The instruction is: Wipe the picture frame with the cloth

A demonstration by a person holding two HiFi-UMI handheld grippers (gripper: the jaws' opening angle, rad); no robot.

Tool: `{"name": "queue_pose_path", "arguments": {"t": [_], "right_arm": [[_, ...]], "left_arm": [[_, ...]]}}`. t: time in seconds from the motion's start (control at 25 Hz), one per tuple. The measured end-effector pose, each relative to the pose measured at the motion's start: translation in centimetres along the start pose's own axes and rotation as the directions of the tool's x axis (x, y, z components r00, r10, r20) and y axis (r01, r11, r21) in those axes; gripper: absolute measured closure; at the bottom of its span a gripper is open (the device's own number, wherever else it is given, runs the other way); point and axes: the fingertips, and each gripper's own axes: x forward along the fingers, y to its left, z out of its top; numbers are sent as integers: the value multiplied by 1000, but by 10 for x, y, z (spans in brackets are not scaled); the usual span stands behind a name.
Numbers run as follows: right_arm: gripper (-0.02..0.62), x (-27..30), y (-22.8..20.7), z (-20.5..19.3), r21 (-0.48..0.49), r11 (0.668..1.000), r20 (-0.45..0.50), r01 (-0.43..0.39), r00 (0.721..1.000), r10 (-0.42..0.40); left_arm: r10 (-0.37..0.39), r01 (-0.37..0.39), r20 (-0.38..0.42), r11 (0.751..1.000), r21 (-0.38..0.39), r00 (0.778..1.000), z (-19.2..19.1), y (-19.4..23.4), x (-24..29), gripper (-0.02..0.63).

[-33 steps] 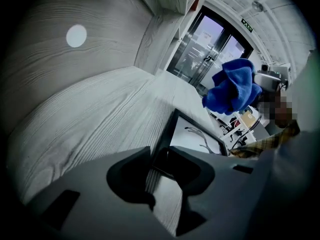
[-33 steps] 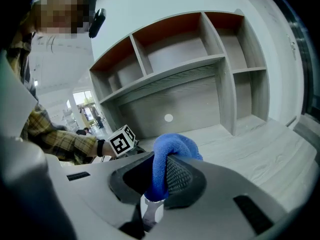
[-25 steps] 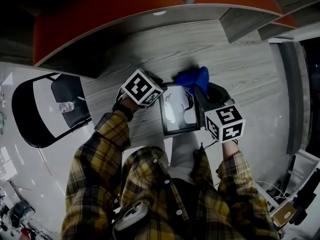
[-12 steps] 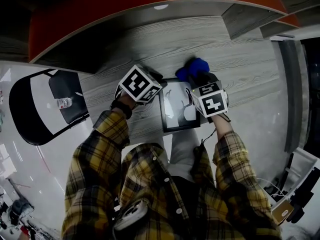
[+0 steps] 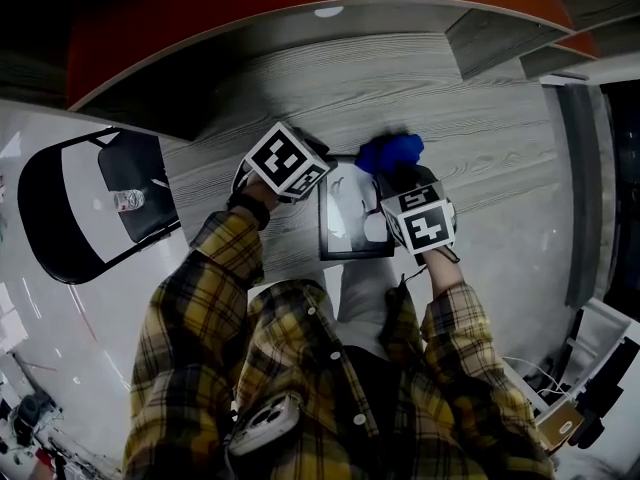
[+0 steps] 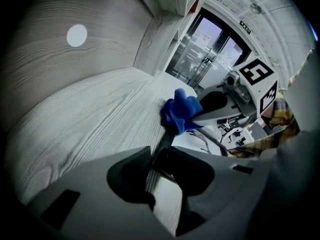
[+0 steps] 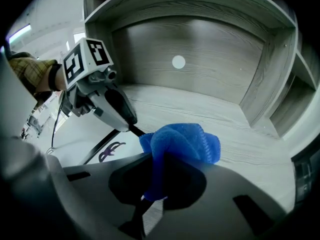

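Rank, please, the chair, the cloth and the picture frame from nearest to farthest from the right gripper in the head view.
1. The cloth: clamped in the jaws of the right gripper.
2. The picture frame: just beside it, to its left.
3. The chair: far off at the left.

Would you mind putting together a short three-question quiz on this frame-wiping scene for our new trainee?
1. True or false: the right gripper is clamped on the blue cloth.
2. What is the left gripper gripping? A) the edge of the picture frame; B) the cloth; C) nothing.
3. In the head view, is the cloth at the frame's upper or lower end?

Key: 1 true; 2 A; 3 upper.
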Motion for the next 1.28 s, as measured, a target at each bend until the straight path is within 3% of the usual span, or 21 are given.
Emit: {"name": "queue_pose_path", "arguments": {"t": [0.44, 0.92, 1.12, 1.28], "right_arm": [[545, -20, 50, -51, -16, 996, -81, -86, 993, 84], [545, -60, 96, -110, 141, 968, -106, -206, 969, 221], [545, -65, 99, -115, 149, 963, -109, -223, 965, 240], [543, -78, 88, -80, 118, 970, -42, -212, 975, 218]], "left_arm": [[-18, 18, 11, 1000, -15, 1000, 0, 0, 0, 499], [-15, 15, 11, 1000, -21, 1000, -1, 1, -1, 499], [-7, 7, 6, 1000, -23, 1000, -3, 2, -2, 499], [0, 0, 14, 1000, -29, 1000, -2, 1, -1, 499]]}}
